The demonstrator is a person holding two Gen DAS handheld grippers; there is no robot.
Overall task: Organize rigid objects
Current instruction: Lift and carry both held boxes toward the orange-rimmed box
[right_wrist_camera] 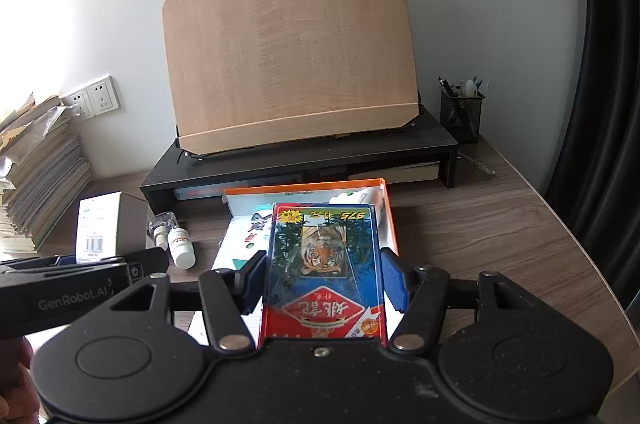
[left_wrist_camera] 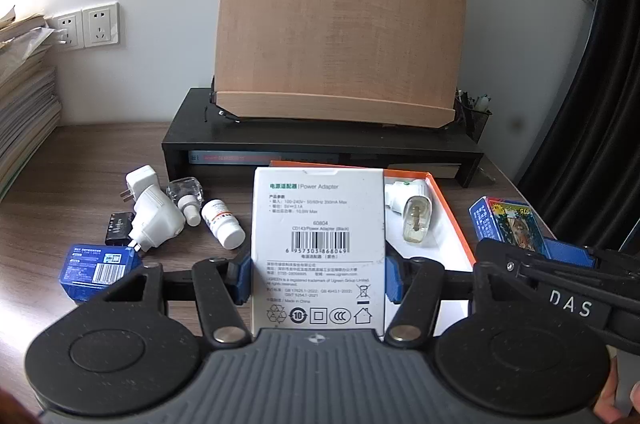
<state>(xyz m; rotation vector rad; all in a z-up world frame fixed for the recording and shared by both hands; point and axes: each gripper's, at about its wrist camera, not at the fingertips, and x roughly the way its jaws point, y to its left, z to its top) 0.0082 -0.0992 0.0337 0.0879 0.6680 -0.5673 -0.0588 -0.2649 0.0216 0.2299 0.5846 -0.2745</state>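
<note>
Power-adapter box (left_wrist_camera: 318, 248) is clamped upright in the left hand-held gripper (left_wrist_camera: 318, 274), long axis toward 12 o'clock. Orange-rimmed tray (left_wrist_camera: 448, 220) lies at 1 o'clock on the worktop (left_wrist_camera: 80, 160). Right hand-held gripper (right_wrist_camera: 322, 282) clamps the card box (right_wrist_camera: 324, 264) directly above that tray, therefore nearer.
</note>
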